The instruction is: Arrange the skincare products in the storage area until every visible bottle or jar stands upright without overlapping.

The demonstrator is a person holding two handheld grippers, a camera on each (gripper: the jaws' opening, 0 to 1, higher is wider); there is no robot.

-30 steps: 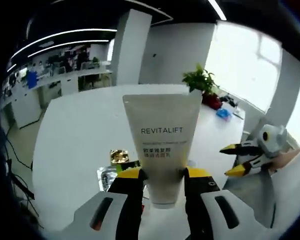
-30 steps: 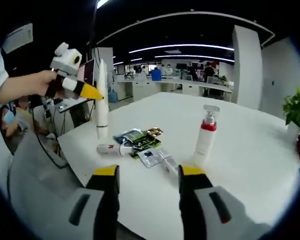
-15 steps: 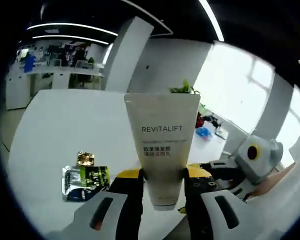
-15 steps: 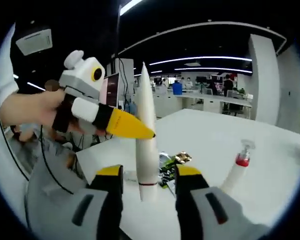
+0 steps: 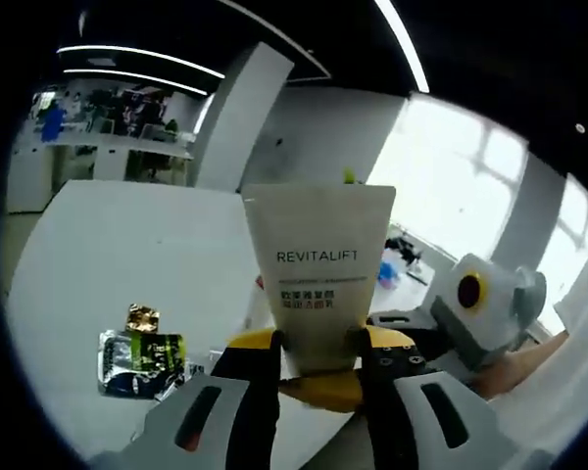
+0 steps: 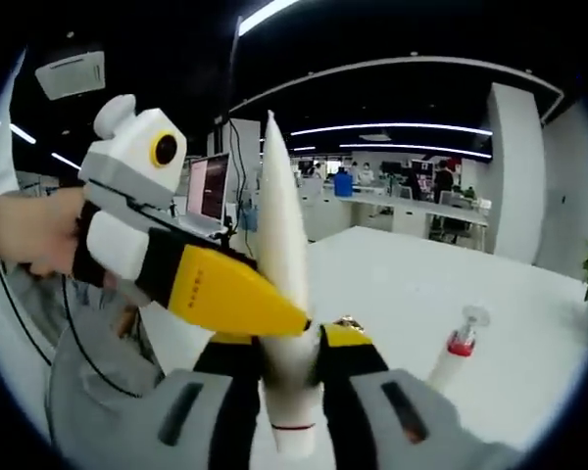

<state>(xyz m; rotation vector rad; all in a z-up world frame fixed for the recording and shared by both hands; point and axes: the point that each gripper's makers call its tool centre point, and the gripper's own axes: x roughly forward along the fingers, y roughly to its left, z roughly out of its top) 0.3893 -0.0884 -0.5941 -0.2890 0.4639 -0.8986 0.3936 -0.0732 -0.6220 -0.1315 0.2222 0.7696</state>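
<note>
In the left gripper view, dark foil sachets (image 5: 137, 350) with a small gold one beside them are lying on the white tabletop (image 5: 98, 255). The left gripper (image 5: 318, 343) is pinching the cream-white REVITALIFT squeeze tube (image 5: 318, 274) between its yellow-tipped jaws, crimped end pointing up. Just right of it, the right gripper (image 5: 451, 323) is reaching in, held by a hand (image 5: 514, 367).

In the right gripper view, a hand (image 6: 34, 230) is holding the left gripper (image 6: 191, 274), whose yellow jaws are lying against the tube (image 6: 284, 294). The right gripper (image 6: 286, 343) is closing its jaws on the lower part of that tube, seen edge-on and upright. Farther right, a white pump bottle with a red collar (image 6: 456, 354) is standing on the tabletop (image 6: 412, 284).
</note>
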